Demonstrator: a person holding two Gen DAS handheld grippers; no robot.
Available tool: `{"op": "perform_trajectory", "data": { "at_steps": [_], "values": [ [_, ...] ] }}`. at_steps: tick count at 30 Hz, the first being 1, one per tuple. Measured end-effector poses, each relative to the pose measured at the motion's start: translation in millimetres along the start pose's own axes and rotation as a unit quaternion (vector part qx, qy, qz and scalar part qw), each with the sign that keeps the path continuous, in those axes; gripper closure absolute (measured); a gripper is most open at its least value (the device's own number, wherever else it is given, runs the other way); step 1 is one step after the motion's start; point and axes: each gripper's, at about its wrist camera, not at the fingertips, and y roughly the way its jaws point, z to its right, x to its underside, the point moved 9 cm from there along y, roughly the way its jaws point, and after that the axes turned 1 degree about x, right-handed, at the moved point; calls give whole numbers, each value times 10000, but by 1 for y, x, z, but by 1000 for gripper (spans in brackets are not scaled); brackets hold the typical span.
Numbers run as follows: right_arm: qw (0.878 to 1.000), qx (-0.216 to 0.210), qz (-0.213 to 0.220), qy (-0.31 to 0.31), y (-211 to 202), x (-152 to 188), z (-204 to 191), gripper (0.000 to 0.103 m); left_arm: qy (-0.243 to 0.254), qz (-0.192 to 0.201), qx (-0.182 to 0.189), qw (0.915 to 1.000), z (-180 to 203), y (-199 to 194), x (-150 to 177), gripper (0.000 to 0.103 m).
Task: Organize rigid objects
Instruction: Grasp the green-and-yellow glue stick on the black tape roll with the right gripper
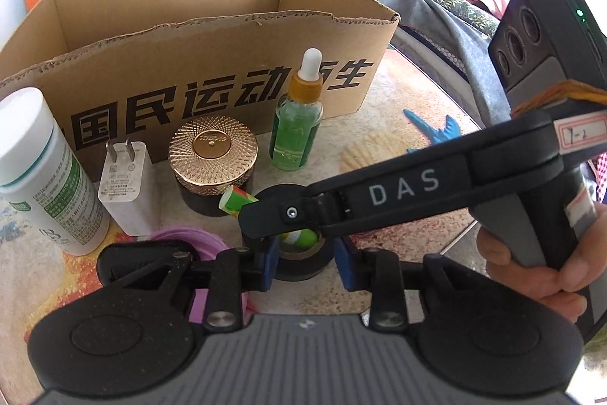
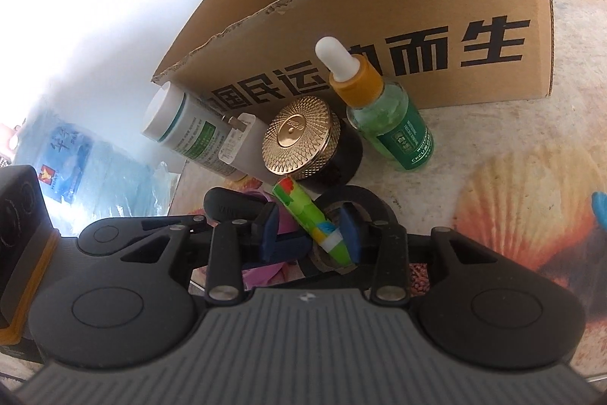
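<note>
Seashell-patterned tabletop (image 1: 409, 93), open cardboard box (image 1: 212, 37) at the back, white bottle (image 1: 45, 173), white charger plug (image 1: 127, 181), gold-lidded jar (image 1: 212, 158) and green dropper bottle (image 1: 297, 116) standing before it, black tape roll (image 1: 299, 260) nearest, purple lid (image 1: 205, 241) beside it

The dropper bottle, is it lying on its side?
No, the dropper bottle stands upright before the cardboard box, white tip up.
</note>
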Motion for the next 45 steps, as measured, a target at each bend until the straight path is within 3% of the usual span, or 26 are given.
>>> {"op": "perform_trajectory", "data": {
  "at_steps": [3, 10, 13, 15, 25, 27, 34, 39, 42, 45],
  "values": [
    [9999, -9, -78, 93, 1, 0, 1, 68, 17, -32, 21, 10000, 2, -1, 1, 63],
    [9999, 152, 1, -2, -1, 2, 0, 81, 98, -4, -228, 9997, 1, -5, 5, 62],
    [9999, 25, 93, 117, -5, 2, 1, 89, 37, 48, -278, 9996, -1, -7, 5, 61],
    [9997, -51, 146, 177, -8, 2, 1, 100, 33, 73, -309, 9995, -2, -6, 4, 61],
    [9994, -72, 249, 238, -13, 4, -3, 94, 53, 195, -446, 9988, -4, -6, 2, 65],
    [9995, -12, 182, 256, -10, 4, -3, 82, 47, 211, -444, 9988, -4, -4, 2, 67],
    [9994, -55, 180, 273, -3, 3, -6, 71, 10, 280, -392, 9988, -5, -2, 5, 68],
    [9992, -123, 278, 249, -5, 2, -5, 74, 54, 351, -372, 9987, -3, -1, 5, 64],
    [9986, -174, 416, 287, -11, 3, -2, 89, 55, 409, -461, 9981, -4, -4, 3, 65],
    [9977, -261, 484, 395, -15, 5, 1, 93, -64, 445, -415, 9981, -8, -3, 2, 68]
  ]
}}
